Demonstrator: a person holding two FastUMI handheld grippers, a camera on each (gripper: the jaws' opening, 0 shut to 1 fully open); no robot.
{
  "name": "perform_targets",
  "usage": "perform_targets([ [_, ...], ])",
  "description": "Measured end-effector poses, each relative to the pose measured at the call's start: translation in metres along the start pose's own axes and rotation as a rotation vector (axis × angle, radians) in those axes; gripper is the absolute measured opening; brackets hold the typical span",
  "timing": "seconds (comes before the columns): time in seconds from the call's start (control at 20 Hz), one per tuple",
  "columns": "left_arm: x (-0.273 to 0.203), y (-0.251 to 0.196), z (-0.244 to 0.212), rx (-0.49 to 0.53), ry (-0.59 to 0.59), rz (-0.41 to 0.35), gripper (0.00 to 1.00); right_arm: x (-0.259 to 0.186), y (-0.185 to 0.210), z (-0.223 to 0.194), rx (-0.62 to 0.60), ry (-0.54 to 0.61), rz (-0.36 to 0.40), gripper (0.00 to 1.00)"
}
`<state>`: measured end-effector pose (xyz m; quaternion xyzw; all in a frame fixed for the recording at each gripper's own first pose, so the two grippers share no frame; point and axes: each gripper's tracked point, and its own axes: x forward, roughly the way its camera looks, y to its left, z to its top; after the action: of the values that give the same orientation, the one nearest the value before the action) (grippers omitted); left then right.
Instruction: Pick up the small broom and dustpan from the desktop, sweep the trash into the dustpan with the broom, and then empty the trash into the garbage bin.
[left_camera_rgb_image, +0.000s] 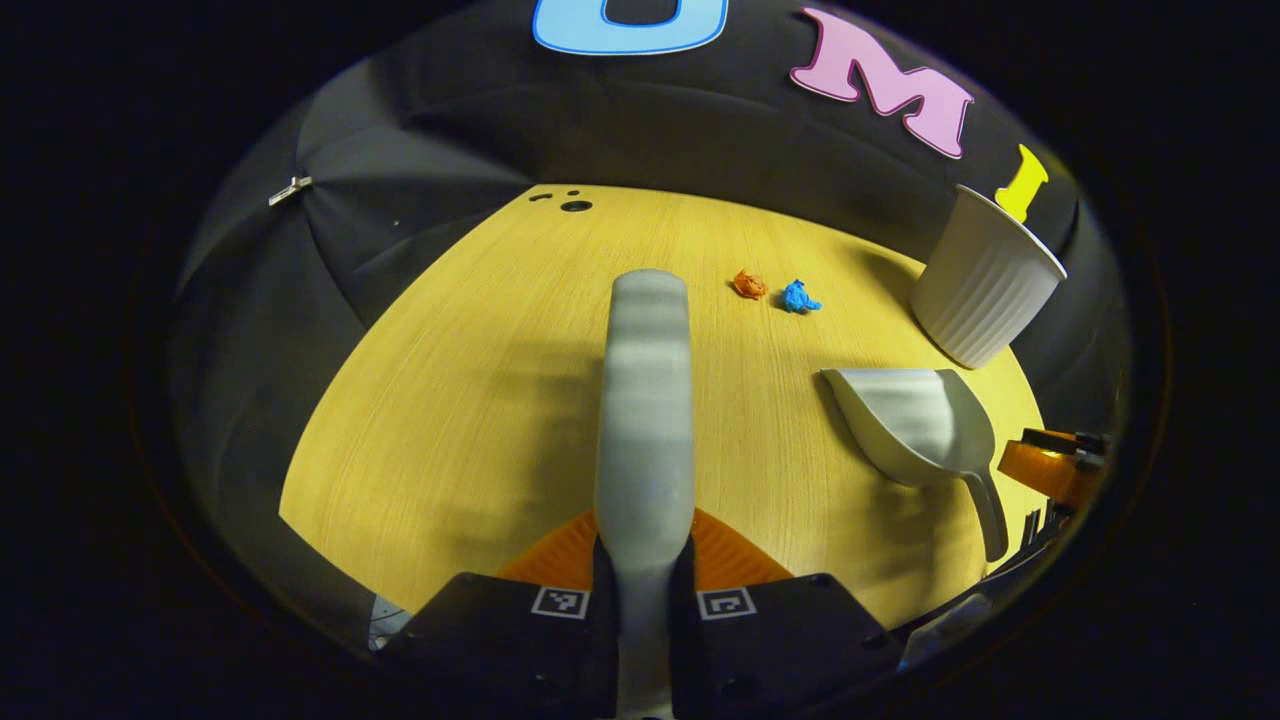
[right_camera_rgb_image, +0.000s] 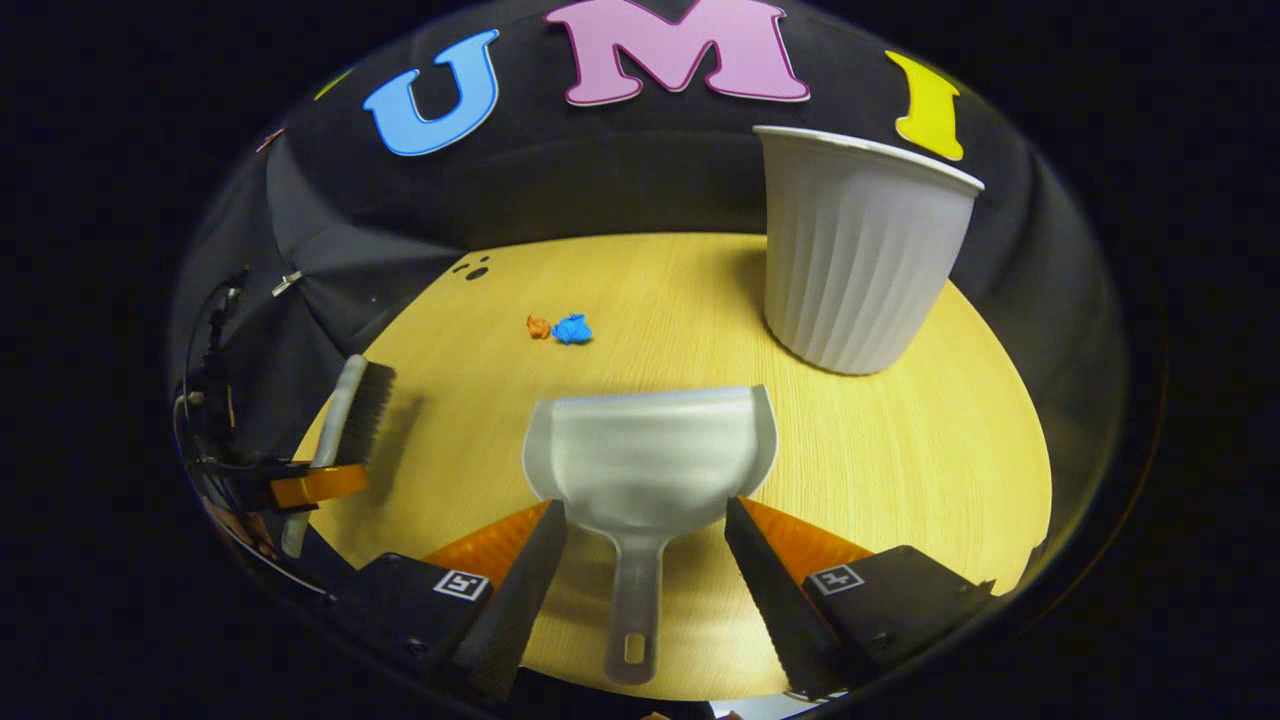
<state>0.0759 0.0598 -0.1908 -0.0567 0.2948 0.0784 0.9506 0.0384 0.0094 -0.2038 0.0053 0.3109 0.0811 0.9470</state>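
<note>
The left gripper (left_camera_rgb_image: 643, 570) is held low over the desk (left_camera_rgb_image: 450, 420) with its jaws clamped on the broom (left_camera_rgb_image: 645, 400) handle, while the right gripper (right_camera_rgb_image: 645, 560) is level, jaws spread wide either side of the dustpan (right_camera_rgb_image: 650, 450) handle without contact.

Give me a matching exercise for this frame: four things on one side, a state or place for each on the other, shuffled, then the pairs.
Things:
1. broom
2. dustpan
3. garbage bin
4. two paper scraps

States or places:
A. stands upright at the far right of the desk
B. lies flat on the desk, its handle between the open right tongs, not yet gripped
C. clamped in the shut left tongs
D. lie loose on the desk beyond the dustpan, one orange, one blue

Pairs: 1-C, 2-B, 3-A, 4-D
</note>
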Motion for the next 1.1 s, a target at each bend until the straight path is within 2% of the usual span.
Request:
perform_targets([
  [0.35, -0.012, 0.005, -0.009, 0.020, 0.007, 0.040, 0.25, 0.017, -0.013, -0.034, 0.017, 0.130, -0.041, 0.99],
  [0.8, -0.004, -0.011, -0.001, 0.080, 0.020, 0.040, 0.25, 0.032, -0.012, -0.061, 0.051, 0.267, -0.028, 0.98],
  [0.95, 0.005, -0.016, 0.003, 0.101, 0.033, 0.034, 0.25, 0.049, -0.005, -0.063, 0.050, 0.297, -0.021, 0.91],
  [1.05, 0.010, -0.021, 0.007, 0.108, 0.041, 0.029, 0.23, 0.056, -0.003, -0.067, 0.046, 0.324, -0.027, 0.84],
  [1.1, 0.012, -0.023, 0.010, 0.112, 0.044, 0.028, 0.25, 0.058, -0.006, -0.062, 0.038, 0.310, -0.039, 0.77],
])
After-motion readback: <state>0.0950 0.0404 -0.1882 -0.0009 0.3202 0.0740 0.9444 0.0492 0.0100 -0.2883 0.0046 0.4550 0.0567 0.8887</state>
